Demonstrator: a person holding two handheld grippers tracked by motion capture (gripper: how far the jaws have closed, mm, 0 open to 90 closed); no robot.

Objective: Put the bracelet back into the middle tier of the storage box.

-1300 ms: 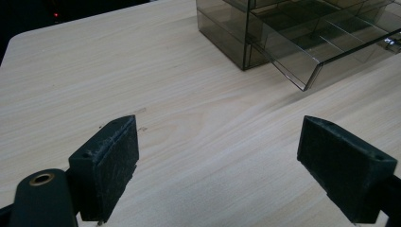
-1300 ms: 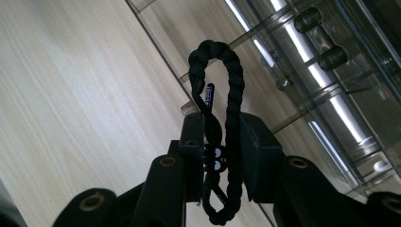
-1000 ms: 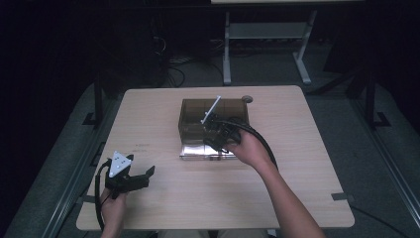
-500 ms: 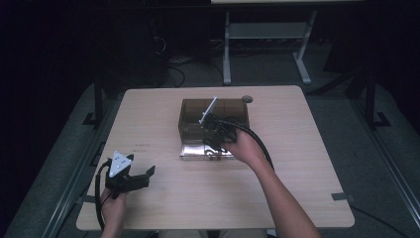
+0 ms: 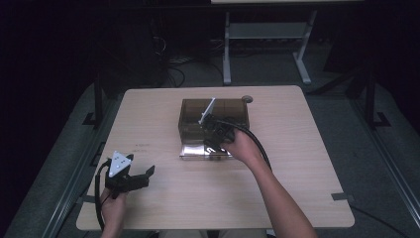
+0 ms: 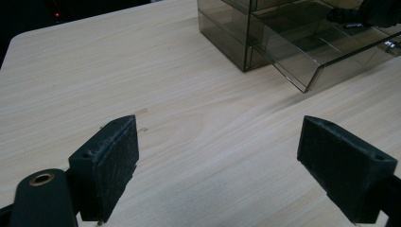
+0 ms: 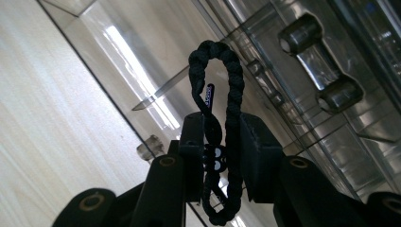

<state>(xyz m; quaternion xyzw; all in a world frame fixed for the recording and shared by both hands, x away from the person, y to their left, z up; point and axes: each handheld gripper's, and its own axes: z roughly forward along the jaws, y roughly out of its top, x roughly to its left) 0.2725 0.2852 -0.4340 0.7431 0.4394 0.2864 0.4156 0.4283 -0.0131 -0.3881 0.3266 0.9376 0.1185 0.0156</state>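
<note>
Left gripper (image 5: pixel 144 174): held low at the near left edge of the table, jaws wide apart with bare wood between them, nothing held.
Table (image 5: pixel 148 119): light wood-grain top, rounded corners.
Organizer (image 5: pixel 193 119): smoked clear plastic drawer box at the table's middle; its drawer (image 5: pixel 193 151) is pulled out toward the person.
Right gripper (image 5: pixel 210 144): angled down over the open drawer, jaws clamped together on the braided cord.
Braided cord (image 7: pixel 227 94): black woven loop pinched between the pads, its upper bend standing clear above them; a small tag with white print hangs inside the loop. It is held over the drawer's clear compartments, just beside a divider.
Room: dark; grey floor, a white metal stand (image 5: pixel 267 39) beyond the far table edge.
</note>
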